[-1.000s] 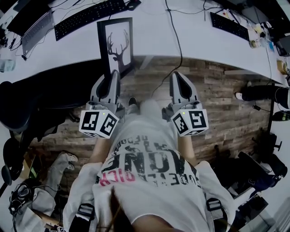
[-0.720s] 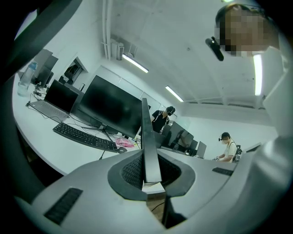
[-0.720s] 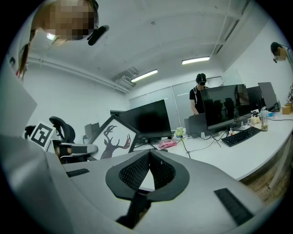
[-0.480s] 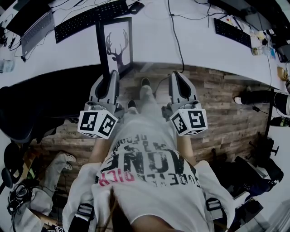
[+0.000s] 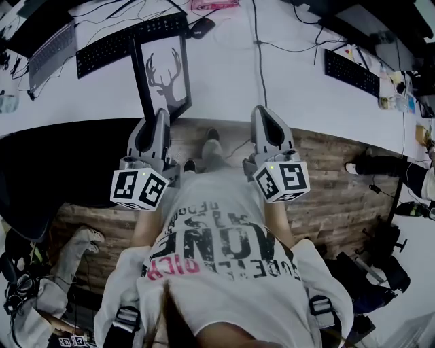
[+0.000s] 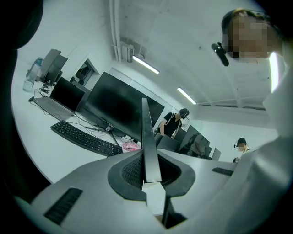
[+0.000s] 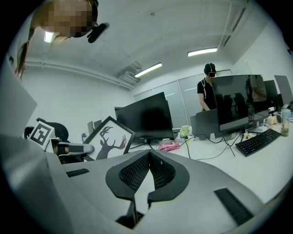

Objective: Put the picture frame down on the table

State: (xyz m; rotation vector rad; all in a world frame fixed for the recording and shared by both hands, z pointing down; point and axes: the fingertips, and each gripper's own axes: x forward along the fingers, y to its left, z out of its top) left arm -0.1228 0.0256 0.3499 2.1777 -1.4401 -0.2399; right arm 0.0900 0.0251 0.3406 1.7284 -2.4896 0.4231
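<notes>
Holding the picture frame by its near edge, your left gripper has its jaws clamped narrowly on the dark moulding. In the left gripper view the frame rises edge-on between the pads. Your right gripper is level beside it, its jaws drawn together at the tips with nothing between them.

From the right gripper view, the deer print stands tilted on one corner above the white table. You cannot tell whether it touches the surface. Past the frame lie a black keyboard and a mouse, with a pink bundle behind them. The only container that shows is a pale cup near the monitor, and its contents cannot be made out.

Compared with a second ago, both grippers and the frame have moved out over the table. The frame's far edge now overlaps the keyboard, and the pink bundle has come into sight. Your grip looks the same.
</notes>
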